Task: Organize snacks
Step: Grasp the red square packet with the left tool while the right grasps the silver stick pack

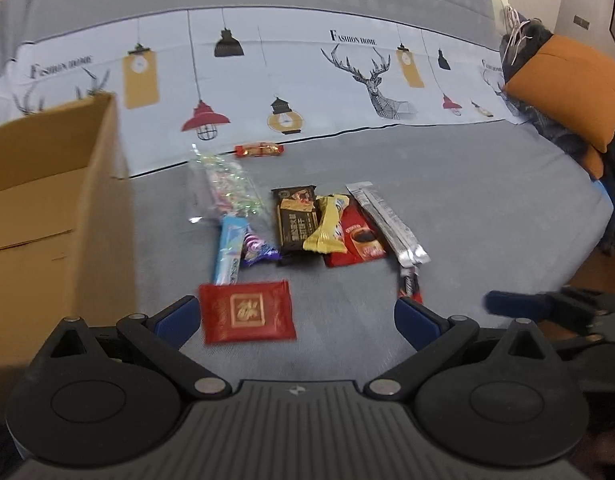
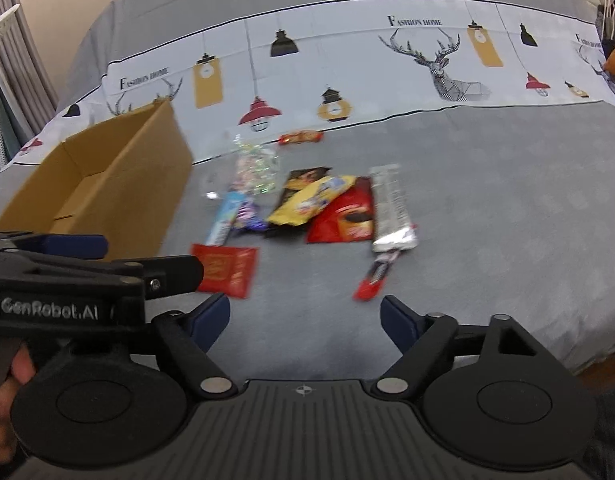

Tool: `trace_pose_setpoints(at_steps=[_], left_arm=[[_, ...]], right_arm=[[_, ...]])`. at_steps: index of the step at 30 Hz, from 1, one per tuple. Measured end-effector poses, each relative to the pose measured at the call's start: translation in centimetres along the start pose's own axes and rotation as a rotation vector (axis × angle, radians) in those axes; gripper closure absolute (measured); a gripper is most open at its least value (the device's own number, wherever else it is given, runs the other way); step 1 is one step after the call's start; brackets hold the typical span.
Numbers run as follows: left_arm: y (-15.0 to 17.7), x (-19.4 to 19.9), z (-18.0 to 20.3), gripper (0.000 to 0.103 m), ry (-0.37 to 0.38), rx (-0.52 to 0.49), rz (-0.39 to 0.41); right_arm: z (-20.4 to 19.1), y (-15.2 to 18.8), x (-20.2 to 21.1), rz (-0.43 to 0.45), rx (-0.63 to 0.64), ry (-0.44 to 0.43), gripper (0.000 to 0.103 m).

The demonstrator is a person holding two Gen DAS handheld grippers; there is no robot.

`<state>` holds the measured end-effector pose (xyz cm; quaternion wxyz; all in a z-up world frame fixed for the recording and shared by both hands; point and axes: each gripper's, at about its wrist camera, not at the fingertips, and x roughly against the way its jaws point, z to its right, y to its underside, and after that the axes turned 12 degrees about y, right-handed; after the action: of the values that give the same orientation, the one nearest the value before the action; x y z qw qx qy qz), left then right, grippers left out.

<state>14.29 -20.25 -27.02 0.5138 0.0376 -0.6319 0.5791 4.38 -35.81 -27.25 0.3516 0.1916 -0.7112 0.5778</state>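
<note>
Several snack packets lie on a grey bed cover. A red square packet (image 1: 247, 311) (image 2: 225, 270) lies nearest, just ahead of my open, empty left gripper (image 1: 297, 316), close to its left finger. Behind it are a blue stick (image 1: 228, 254), a purple candy (image 1: 256, 249), a clear candy bag (image 1: 223, 188), a dark chocolate bar (image 1: 297, 216), a yellow bar (image 1: 327, 226), a red coffee sachet (image 1: 357, 240), silver sachets (image 1: 391, 224) (image 2: 391, 210) and a small red stick (image 2: 373, 278). My right gripper (image 2: 305, 316) is open and empty, short of the red stick.
An open, empty cardboard box (image 1: 47, 200) (image 2: 107, 184) stands at the left. A small red-orange snack (image 1: 259, 150) lies far back by the printed sheet (image 1: 307, 80). An orange cushion (image 1: 567, 88) sits at the right. The bed edge drops off at the right.
</note>
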Motion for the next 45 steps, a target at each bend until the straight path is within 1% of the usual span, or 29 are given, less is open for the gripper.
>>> trace_pose_setpoints(at_steps=[2,4,6,8,10,11,12,13,14,15,17,19,20,22,24,25,27,30,33,35,36,37,38,39,40,41,42,45], left_arm=[[-0.2,-2.5,-0.9,0.0,-0.026,0.008,-0.02],[-0.1,-4.4,-1.8,0.0,-0.08,0.0,-0.059],[0.6,-6.2,-2.8,0.0,-0.097,0.006,-0.1],[1.5,-7.2,-3.6,0.0,-0.07,0.058,-0.134],[2.1,-8.1,-4.3,0.003,-0.068,0.086,-0.13],[2.1,-8.7,-4.7,0.008,-0.072,0.093,-0.136],[2.0,-8.9,-4.9,0.012,-0.088,0.081,-0.123],[1.7,-8.9,-4.9,0.017,-0.095,0.072,-0.106],[1.4,-8.8,-5.1,0.02,-0.089,0.078,-0.095],[1.3,-8.7,-5.4,0.02,-0.074,0.094,-0.085],[1.1,-8.5,-6.1,0.022,-0.047,0.137,-0.065],[1.0,-8.3,-6.3,0.024,-0.048,0.133,-0.065],[1.0,-8.3,-6.2,0.026,-0.048,0.121,-0.069],[1.1,-7.9,-6.3,0.027,-0.041,0.115,-0.072],[1.3,-7.5,-6.4,0.028,-0.025,0.129,-0.069],[1.3,-7.3,-6.4,0.028,-0.015,0.131,-0.071],[1.4,-7.1,-6.4,0.028,0.0,0.136,-0.072],[1.5,-6.5,-6.1,0.028,0.024,0.132,-0.065],[1.7,-6.0,-5.3,0.028,0.046,0.109,-0.063],[1.9,-5.9,-4.8,0.027,0.047,0.094,-0.063],[2.0,-5.9,-4.7,0.027,0.042,0.088,-0.061],[1.9,-5.9,-4.7,0.027,0.037,0.085,-0.058],[1.8,-5.9,-4.8,0.027,0.028,0.087,-0.054],[1.7,-6.0,-4.9,0.027,0.02,0.092,-0.051],[1.6,-6.0,-5.1,0.027,0.016,0.099,-0.049],[1.6,-6.2,-5.4,0.027,0.011,0.111,-0.047],[1.5,-6.3,-5.6,0.027,0.008,0.119,-0.049],[1.3,-6.8,-6.0,0.027,-0.001,0.128,-0.057]], right_arm=[[0.9,-0.3,-1.3,0.003,0.03,0.027,0.025],[2.1,-0.8,-2.8,-0.002,0.021,0.054,0.025],[3.8,-1.6,-4.4,-0.036,-0.08,0.061,0.027],[5.5,-2.3,-5.7,-0.055,-0.215,0.028,0.04],[6.1,-3.0,-7.1,-0.087,-0.295,-0.029,0.041],[5.8,-3.3,-7.8,-0.1,-0.304,-0.058,0.042],[5.3,-3.7,-8.5,-0.108,-0.304,-0.082,0.044],[4.7,-4.1,-9.0,-0.107,-0.301,-0.107,0.045],[4.0,-4.6,-9.4,-0.102,-0.296,-0.138,0.045],[3.3,-5.0,-9.6,-0.095,-0.291,-0.165,0.045],[2.0,-5.8,-10.3,-0.088,-0.285,-0.182,0.045],[0.8,-6.5,-11.8,-0.122,-0.272,-0.183,0.045],[0.1,-6.7,-12.6,-0.147,-0.267,-0.167,0.047],[-1.2,-6.8,-14.3,-0.205,-0.236,-0.118,0.058],[-1.8,-6.6,-15.1,-0.222,-0.225,-0.072,0.084],[-1.9,-6.5,-15.0,-0.215,-0.214,-0.056,0.09],[-1.8,-6.3,-14.3,-0.198,-0.192,-0.049,0.099],[-1.4,-5.5,-12.7,-0.179,-0.144,-0.009,0.103],[-0.8,-3.5,-11.0,-0.209,-0.122,0.021,0.103],[-0.5,-2.4,-9.9,-0.224,-0.126,0.021,0.103],[-0.3,-2.2,-9.1,-0.201,-0.131,0.013,0.099],[-0.1,-2.3,-8.3,-0.158,-0.125,0.009,0.099],[0.0,-2.7,-7.8,-0.114,-0.107,0.019,0.093],[0.0,-3.2,-7.4,-0.067,-0.077,0.052,0.077],[0.1,-3.5,-7.3,-0.033,-0.055,0.093,0.067],[0.3,-3.8,-7.4,-0.008,-0.04,0.131,0.053],[0.5,-4.1,-7.7,0.008,-0.02,0.174,0.052],[1.2,-4.6,-9.3,-0.001,0.005,0.218,0.053]])
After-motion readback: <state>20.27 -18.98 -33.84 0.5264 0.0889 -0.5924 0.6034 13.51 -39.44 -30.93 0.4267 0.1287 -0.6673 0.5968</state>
